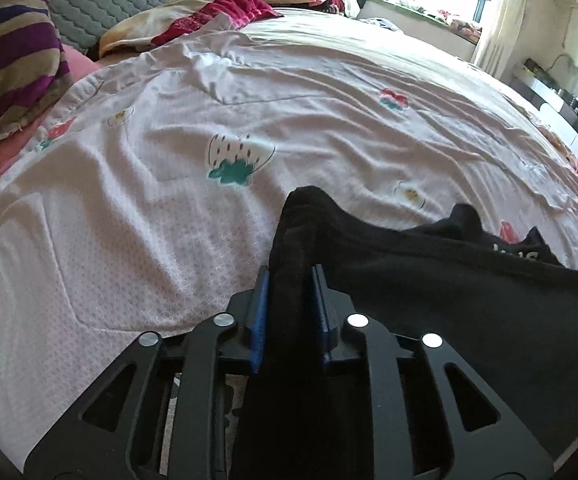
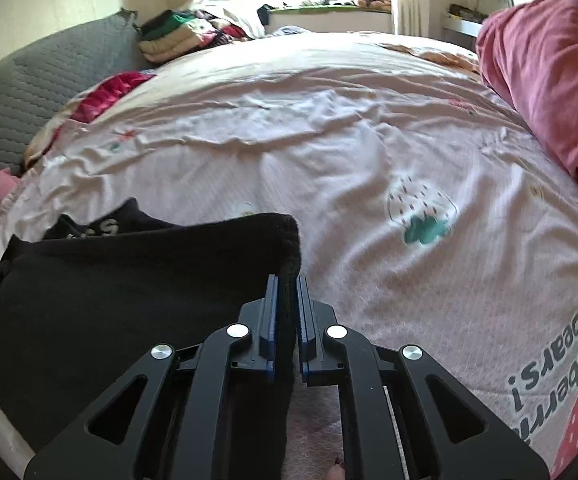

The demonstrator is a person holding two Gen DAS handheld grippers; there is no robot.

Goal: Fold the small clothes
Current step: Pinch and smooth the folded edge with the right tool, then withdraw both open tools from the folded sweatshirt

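Note:
A small black garment (image 1: 469,288) with white lettering is stretched between both grippers over the near edge of the bed. In the left wrist view my left gripper (image 1: 291,276) is shut on a bunched left corner of it, black cloth filling the gap between the blue pads (image 1: 260,312). Seen from the right wrist, the black garment (image 2: 121,280) spreads out to the left, and my right gripper (image 2: 287,284) is shut on its right corner, with a thin fold pinched between the blue pads (image 2: 269,316). Part of the garment lies folded behind, lettering showing.
The bed carries a pale pink quilt (image 1: 249,120) with strawberry prints. A striped pillow (image 1: 13,64) lies at the left, a pink blanket (image 2: 549,80) at the right. A pile of folded clothes (image 2: 177,36) and a grey quilted headboard (image 2: 37,80) sit at the far side.

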